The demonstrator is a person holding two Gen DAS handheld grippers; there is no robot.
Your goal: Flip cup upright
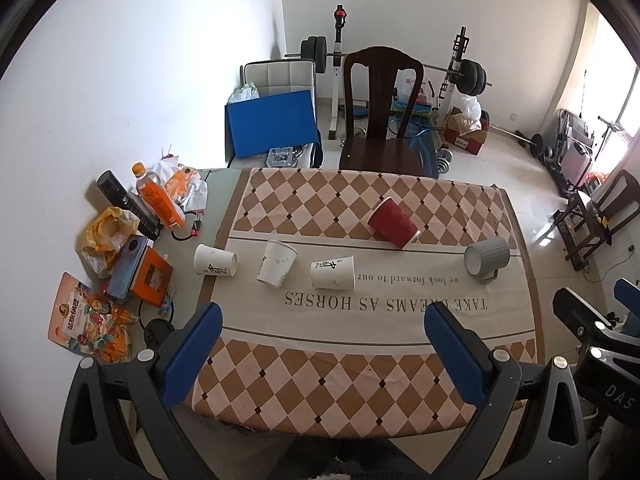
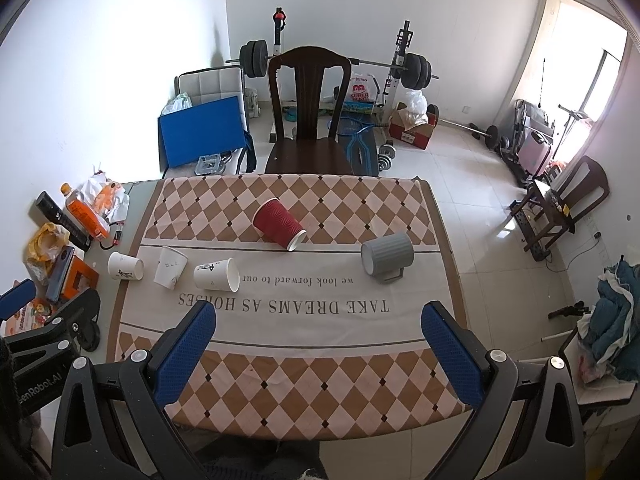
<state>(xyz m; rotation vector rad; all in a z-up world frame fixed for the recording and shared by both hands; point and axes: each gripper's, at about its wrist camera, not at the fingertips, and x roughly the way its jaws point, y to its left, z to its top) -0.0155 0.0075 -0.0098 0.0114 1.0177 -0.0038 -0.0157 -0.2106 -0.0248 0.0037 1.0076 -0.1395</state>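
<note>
Several cups lie on their sides on the checked tablecloth [image 1: 320, 380]. A red ribbed paper cup [image 1: 393, 222] [image 2: 279, 224] lies toward the far side. A grey ribbed mug [image 1: 487, 258] [image 2: 387, 256] lies to the right. Three white paper cups lie in a row at the left: the left one [image 1: 215, 261] [image 2: 125, 266], the middle one [image 1: 277, 263] [image 2: 171, 267] and the right one [image 1: 333, 273] [image 2: 216, 275]. My left gripper [image 1: 323, 320] and right gripper [image 2: 319, 320] are both open and empty, held above the table's near edge, well short of the cups.
Clutter fills the table's left end: an orange drink bottle [image 1: 158, 196], a black cylinder [image 1: 128, 204], a yellow bag [image 1: 106, 232], snack packets [image 1: 90, 320]. A dark wooden chair [image 1: 382, 120] stands behind the table, with a barbell rack [image 1: 456, 72] beyond. The table's right edge drops to tiled floor.
</note>
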